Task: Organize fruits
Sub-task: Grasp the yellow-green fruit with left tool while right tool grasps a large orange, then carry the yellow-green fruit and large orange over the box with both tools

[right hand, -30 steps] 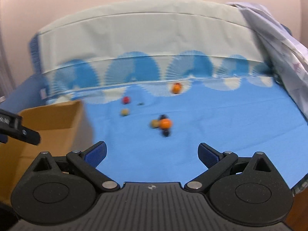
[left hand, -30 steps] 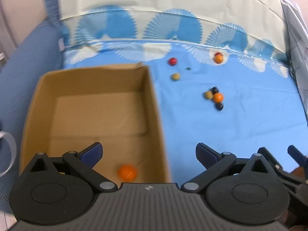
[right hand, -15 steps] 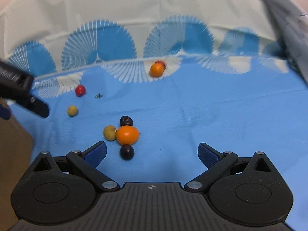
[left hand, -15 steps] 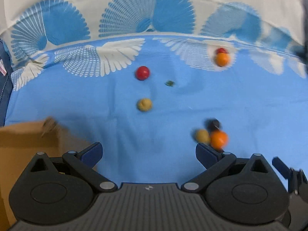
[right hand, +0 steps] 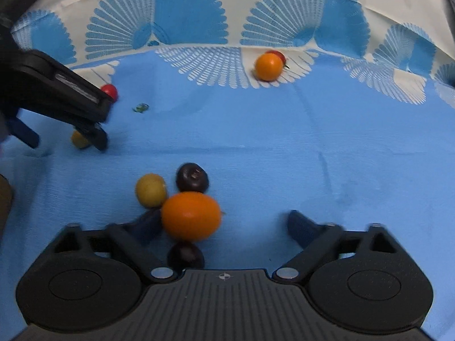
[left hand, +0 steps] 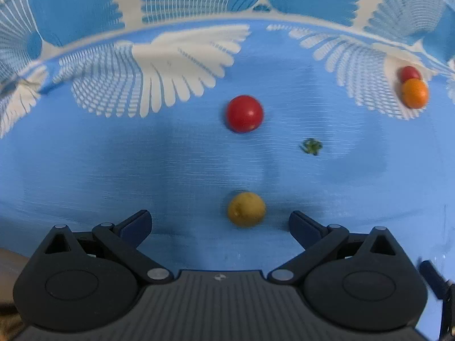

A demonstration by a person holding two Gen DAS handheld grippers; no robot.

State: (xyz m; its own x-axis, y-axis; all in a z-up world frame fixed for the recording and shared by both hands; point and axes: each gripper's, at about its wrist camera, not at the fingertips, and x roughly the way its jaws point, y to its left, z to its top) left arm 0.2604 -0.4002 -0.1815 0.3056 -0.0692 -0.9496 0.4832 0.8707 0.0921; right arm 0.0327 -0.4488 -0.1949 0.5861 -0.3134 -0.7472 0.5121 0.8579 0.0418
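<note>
- The left gripper (left hand: 220, 221) hangs steeply over the blue cloth (left hand: 113, 170) with its jaws wide apart and nothing between the pads; the yellow fruit (left hand: 246, 209) lies just ahead of the tips, slightly right of centre, so this looks like the line-up for a pick.
- Beyond it sits a red tomato (left hand: 244, 113), well apart from the yellow fruit, with a loose green stem bit (left hand: 312, 145) off to the right.
- The right gripper (right hand: 221, 224) is closing. The big orange fruit (right hand: 191, 216) sits between the fingers, close against the left finger (right hand: 146, 224), with a clear gap to the right one; the pads do not press it yet.
- That orange is the middle of a tight cluster: a second yellow fruit (right hand: 151, 189) touches it on the left, a dark plum (right hand: 192, 178) sits just behind, and another dark fruit (right hand: 185, 255) lies under the gripper body, partly hidden.
- Likely reason for the off-centre approach: the left finger must slip between the orange and its yellow neighbour. Risk, as I judge it, is nudging the cluster so the round fruits roll.
- A far pair, an orange fruit (right hand: 268, 67) with a red one (right hand: 277, 54) touching behind it, waits near the patterned border.
- No box shows in either view, so all these fruits are unsorted yet.
</note>
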